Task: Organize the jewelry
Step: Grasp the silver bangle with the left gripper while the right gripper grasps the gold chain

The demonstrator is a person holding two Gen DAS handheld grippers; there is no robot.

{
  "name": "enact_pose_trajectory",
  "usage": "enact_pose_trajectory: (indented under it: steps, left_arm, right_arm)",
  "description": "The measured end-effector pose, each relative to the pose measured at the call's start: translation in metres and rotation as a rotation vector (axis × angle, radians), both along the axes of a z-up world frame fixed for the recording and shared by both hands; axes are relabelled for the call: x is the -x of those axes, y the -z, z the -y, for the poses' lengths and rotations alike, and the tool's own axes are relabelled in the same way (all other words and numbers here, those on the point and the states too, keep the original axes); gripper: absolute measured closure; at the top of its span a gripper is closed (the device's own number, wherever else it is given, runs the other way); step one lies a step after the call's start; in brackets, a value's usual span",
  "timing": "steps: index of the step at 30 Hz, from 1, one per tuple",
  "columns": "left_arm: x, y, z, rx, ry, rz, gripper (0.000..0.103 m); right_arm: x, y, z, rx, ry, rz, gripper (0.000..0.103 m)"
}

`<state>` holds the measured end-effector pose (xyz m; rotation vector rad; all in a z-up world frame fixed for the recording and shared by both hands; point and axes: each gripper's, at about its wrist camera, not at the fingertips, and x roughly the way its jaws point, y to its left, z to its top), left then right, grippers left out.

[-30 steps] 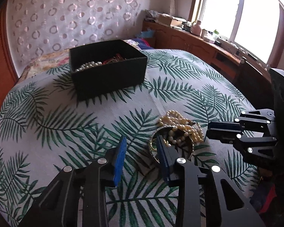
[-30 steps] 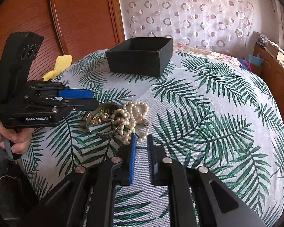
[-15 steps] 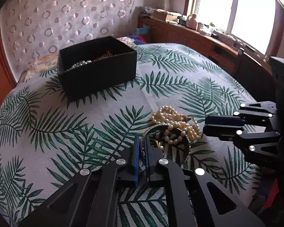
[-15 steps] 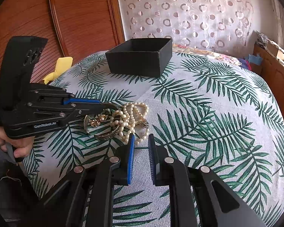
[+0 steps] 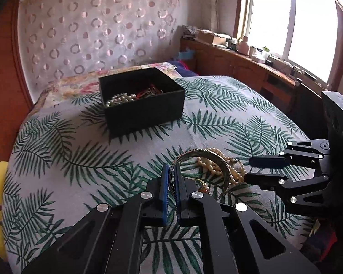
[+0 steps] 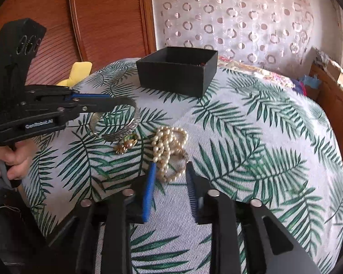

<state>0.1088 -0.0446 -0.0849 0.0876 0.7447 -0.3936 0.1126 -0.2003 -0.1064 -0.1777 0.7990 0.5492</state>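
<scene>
A patterned metal bangle (image 5: 226, 171) hangs tilted just above the leaf-print cover, its near rim pinched in my left gripper (image 5: 171, 171), which is shut on it. In the right wrist view the left gripper (image 6: 125, 101) holds the bangle (image 6: 123, 134) up at the left. A gold brooch (image 6: 125, 146) and a pearl necklace (image 6: 169, 141) lie below it. My right gripper (image 6: 170, 171) is opening, with the near loops of the pearls between its fingers but not pressed. The black box (image 5: 144, 111) farther back holds pearls and red strands.
The leaf-print cover (image 6: 251, 137) curves down at its edges. A yellow object (image 6: 79, 70) lies off the far left edge by the wooden wardrobe. A cluttered sideboard (image 5: 251, 68) runs under the window. A person's hand (image 6: 13, 159) grips the left handle.
My left gripper shut on the bangle's rim and raised it off the cover, away from the pearls and brooch. The right gripper's jaws spread apart around the end of the pearl necklace.
</scene>
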Motion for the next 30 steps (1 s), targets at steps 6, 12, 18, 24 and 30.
enact_pose_trajectory:
  steps: [6,12,18,24,30]
  left_arm:
    - [0.002,-0.002,-0.008,0.017,-0.013,0.007,0.099]
    - [0.003,-0.004,-0.012,0.026,-0.023,0.015,0.099]
    - [0.004,-0.005,-0.017,0.024,-0.034,0.021,0.098]
    - [0.005,-0.012,-0.021,0.022,-0.043,0.036,0.098]
    - [0.002,-0.023,-0.028,0.024,-0.06,0.058,0.098]
  right_arm:
    - [-0.014,-0.005,0.0,0.011,0.012,-0.002,0.073]
    - [-0.029,0.004,-0.003,0.052,0.021,-0.039,0.073]
    - [-0.029,0.009,-0.012,0.103,-0.007,-0.04,0.076]
    - [-0.029,0.007,-0.014,0.109,-0.039,-0.032,0.091]
    - [-0.028,-0.028,-0.011,0.052,-0.026,0.056,0.091]
